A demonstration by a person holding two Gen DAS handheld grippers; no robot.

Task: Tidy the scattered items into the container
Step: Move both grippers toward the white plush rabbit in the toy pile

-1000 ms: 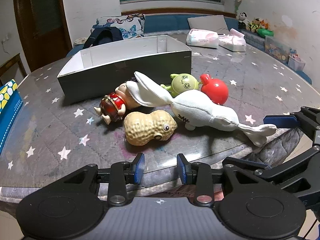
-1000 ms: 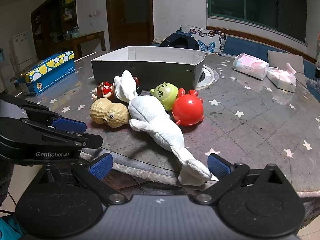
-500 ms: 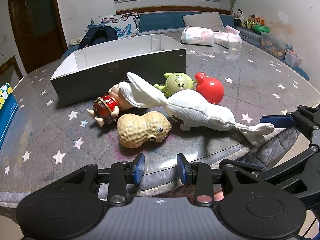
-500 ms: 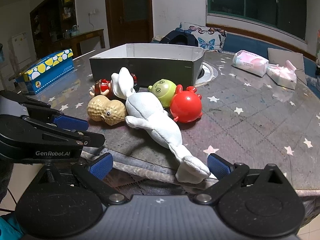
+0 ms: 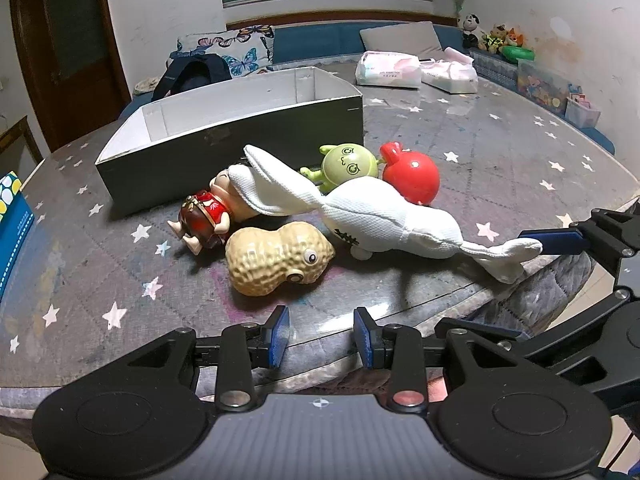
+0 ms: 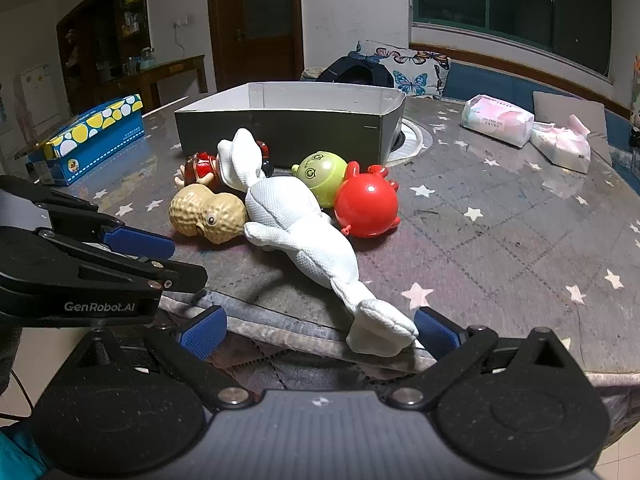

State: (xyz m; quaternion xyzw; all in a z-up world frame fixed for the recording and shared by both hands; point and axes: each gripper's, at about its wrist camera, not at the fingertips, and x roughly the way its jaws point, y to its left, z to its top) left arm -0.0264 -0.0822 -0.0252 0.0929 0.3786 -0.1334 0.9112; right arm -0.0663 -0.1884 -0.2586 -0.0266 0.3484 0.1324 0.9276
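Jaws apart, right gripper (image 6: 318, 334) wider.

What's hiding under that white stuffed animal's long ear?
Under the white plush toy, its ear covers the head of a small red-clad figurine; legs and body show. The face is hidden. The peanut toy lies beside it, uncovered.

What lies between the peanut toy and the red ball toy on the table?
The white plush toy lies between the peanut toy and red ball toy, clearest in the right wrist view.

White plush (image 5: 384, 216), star-patterned grey table (image 5: 500, 148).
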